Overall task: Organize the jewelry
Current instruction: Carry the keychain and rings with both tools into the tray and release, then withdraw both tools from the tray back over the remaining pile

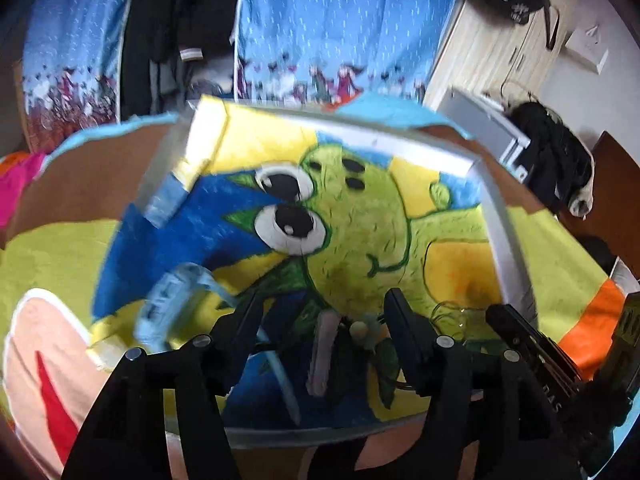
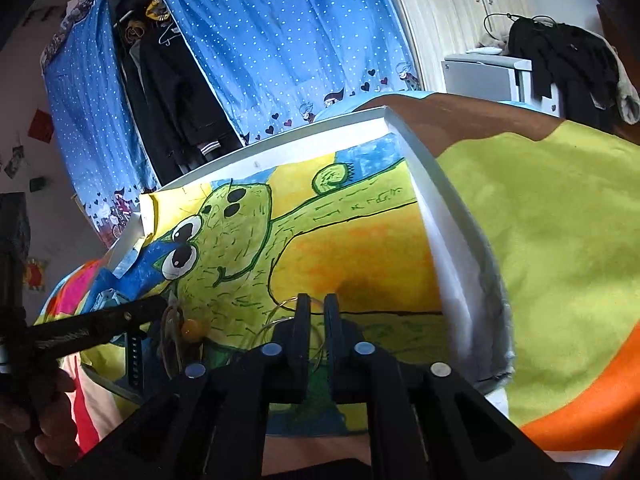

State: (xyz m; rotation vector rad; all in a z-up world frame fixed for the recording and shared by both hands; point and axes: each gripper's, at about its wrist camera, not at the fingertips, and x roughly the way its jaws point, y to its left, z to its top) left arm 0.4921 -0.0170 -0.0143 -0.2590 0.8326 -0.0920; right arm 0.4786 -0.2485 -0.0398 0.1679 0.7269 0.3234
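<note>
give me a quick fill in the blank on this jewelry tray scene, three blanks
1. The white tray is lined with a drawing of a green ____.
2. The left gripper has its jaws ____.
3. The curtain behind the tray is ____ with white dots.

Missing words: cactus; open; blue

Most of the open room is the middle of the white tray (image 1: 496, 216), over the frog drawing (image 1: 360, 232), nothing sitting there from center out to 12 o'clock. The tray's raised wall boxes it in at 12 and 3 o'clock. At 8 o'clock a pale blue clip thing (image 1: 172, 300) clutters the left side. Close in at 6 o'clock it's crowded: the flower piece (image 1: 364, 332), a thin wire loop (image 2: 280, 320), and both grippers near each other.
</note>
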